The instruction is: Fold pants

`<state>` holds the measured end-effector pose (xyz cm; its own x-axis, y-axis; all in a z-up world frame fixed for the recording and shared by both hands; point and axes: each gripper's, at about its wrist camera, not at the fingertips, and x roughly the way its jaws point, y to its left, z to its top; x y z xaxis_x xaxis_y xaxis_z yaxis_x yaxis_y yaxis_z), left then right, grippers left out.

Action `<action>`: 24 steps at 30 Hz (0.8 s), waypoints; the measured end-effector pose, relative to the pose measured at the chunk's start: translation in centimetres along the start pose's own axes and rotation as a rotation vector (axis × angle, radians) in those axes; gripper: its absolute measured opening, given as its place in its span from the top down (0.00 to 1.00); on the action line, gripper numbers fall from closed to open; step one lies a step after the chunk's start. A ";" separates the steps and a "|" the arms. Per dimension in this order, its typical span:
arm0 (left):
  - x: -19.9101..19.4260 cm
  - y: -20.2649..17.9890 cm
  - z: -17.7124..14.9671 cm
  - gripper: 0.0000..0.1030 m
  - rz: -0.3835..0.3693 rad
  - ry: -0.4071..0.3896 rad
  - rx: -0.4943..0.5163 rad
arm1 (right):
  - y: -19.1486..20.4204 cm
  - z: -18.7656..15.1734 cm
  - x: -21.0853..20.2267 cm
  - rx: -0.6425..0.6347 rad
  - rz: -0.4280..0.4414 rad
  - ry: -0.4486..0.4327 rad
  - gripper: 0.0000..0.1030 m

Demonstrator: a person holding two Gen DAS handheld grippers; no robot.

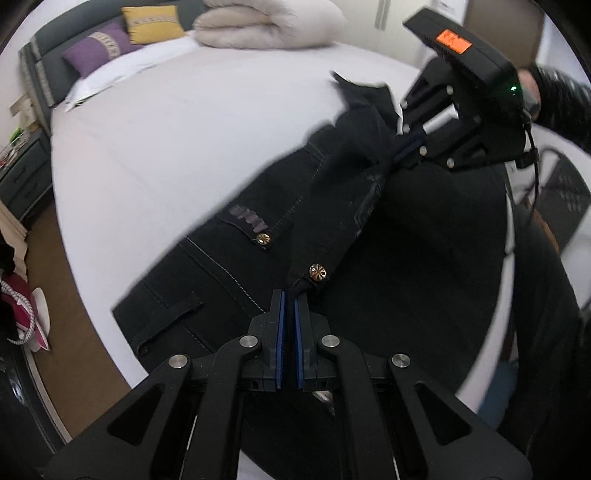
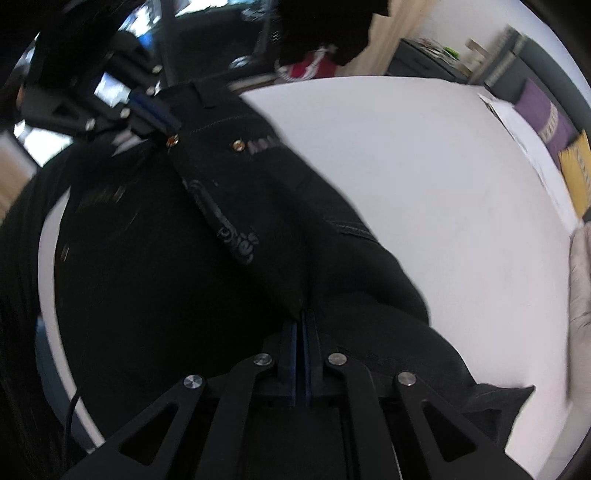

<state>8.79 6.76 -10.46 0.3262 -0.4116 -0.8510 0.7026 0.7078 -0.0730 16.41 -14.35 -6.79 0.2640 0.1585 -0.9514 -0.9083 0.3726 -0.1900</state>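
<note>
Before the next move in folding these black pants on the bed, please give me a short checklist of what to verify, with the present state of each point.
1. Left tool closed on the black denim pants, at the edge beside a brass button: ok.
2. Right tool closed on a fold of the pants: ok.
3. Cloth between the two tools hangs without twist: not ok, it bunches and folds over itself.
4. Bare white bed sheet available for laying the pants down: ok.
5. Rolled beige duvet and purple cushion apart from the pants: ok.
6. Both legs aligned: cannot tell, the far ends are hidden.
</note>
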 end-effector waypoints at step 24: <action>-2.2 -6.6 -6.6 0.96 -0.059 0.147 0.140 | 15.8 -2.9 0.4 -0.411 -0.232 0.109 0.96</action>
<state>-0.73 6.74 -11.56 0.1935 -0.3544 -0.9149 0.8022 0.5940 -0.0604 1.23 -11.02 -10.82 0.4589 0.0095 -0.8884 -0.8884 -0.0088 -0.4590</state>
